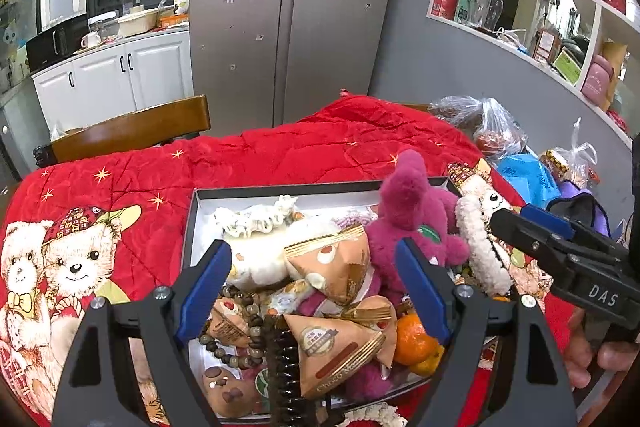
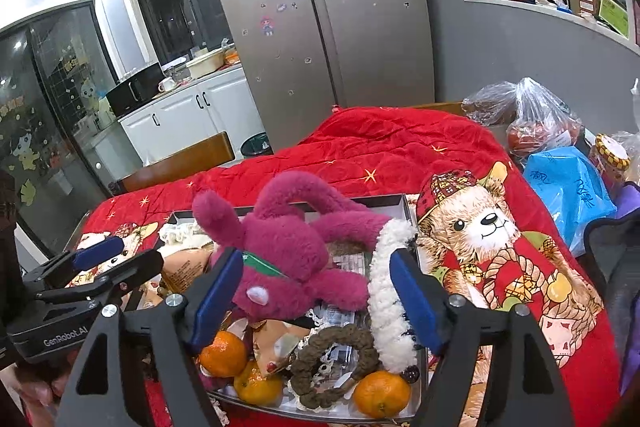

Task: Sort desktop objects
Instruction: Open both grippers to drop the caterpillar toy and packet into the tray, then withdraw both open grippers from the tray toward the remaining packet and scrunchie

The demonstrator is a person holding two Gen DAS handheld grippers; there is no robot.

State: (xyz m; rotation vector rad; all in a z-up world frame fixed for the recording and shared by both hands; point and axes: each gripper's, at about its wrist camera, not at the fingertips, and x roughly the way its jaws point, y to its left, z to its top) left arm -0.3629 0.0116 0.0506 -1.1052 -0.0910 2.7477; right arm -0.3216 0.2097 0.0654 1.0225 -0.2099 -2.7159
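A shallow grey tray (image 1: 191, 227) on the red quilt is piled with objects: triangular snack packs (image 1: 340, 267), a magenta plush toy (image 1: 404, 207), tangerines (image 1: 412, 339), a brown bead string (image 1: 240, 347) and a white fluffy ring (image 1: 476, 247). My left gripper (image 1: 312, 249) hovers open over the snack packs, its pads touching nothing. My right gripper (image 2: 316, 259) stands open above the magenta plush toy (image 2: 288, 247), with the white fluffy ring (image 2: 384, 291) by its right finger. Tangerines (image 2: 382, 393) and a brown braided ring (image 2: 332, 367) lie below it. Each gripper shows at the edge of the other's view.
The red bear-print quilt (image 1: 280, 151) covers the table. Plastic bags (image 2: 536, 119), a blue bag (image 2: 568, 191) and a jar (image 2: 610, 155) crowd the right side. A wooden chair back (image 1: 132, 131) stands at the far left edge, with a fridge (image 1: 288, 7) behind.
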